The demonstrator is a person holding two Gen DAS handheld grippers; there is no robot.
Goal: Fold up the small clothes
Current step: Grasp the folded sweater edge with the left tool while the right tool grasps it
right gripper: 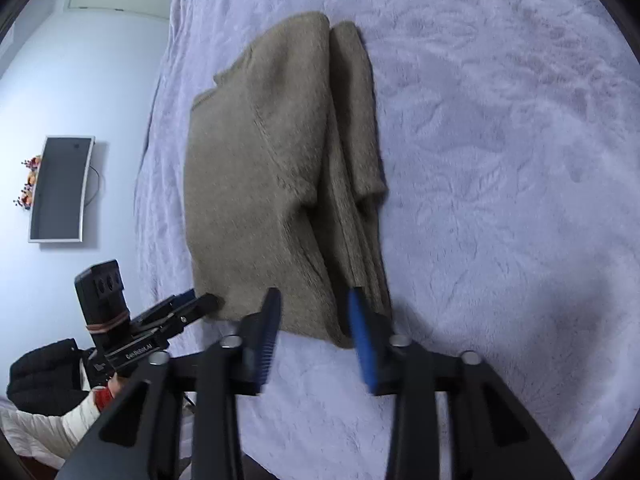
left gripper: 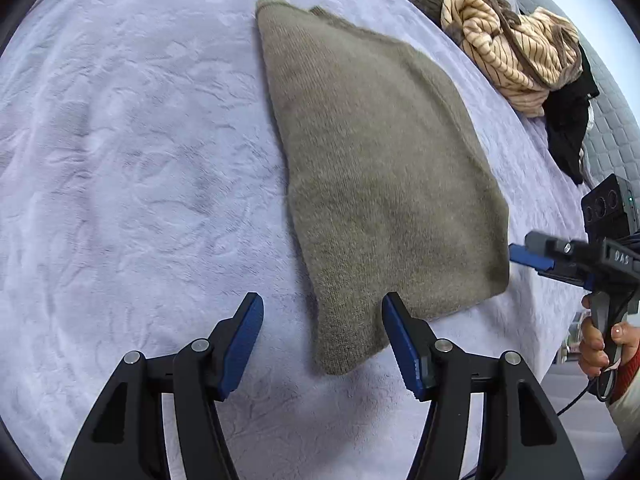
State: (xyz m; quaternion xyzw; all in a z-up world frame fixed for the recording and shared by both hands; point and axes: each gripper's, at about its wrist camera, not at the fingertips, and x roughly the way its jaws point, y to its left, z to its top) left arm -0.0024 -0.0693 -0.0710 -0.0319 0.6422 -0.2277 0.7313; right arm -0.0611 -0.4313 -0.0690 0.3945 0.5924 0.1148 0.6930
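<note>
the left gripper (left gripper: 322, 334) points steeply down over the near corner of the folded olive sweater (left gripper: 376, 168), its jaws released, with the corner lying between the blue pads but not pinched. the right gripper (right gripper: 314, 336) tilts down at the sweater's other near edge, its jaws likewise apart and gripping nothing (the view is a little blurred). in the left wrist view a hand (left gripper: 600, 344) grips the right tool's handle. the sweater lies flat on the lilac bed cover (left gripper: 132, 152), and a pile of unfolded clothes (left gripper: 516, 48) sits well apart at the far edge.
</note>
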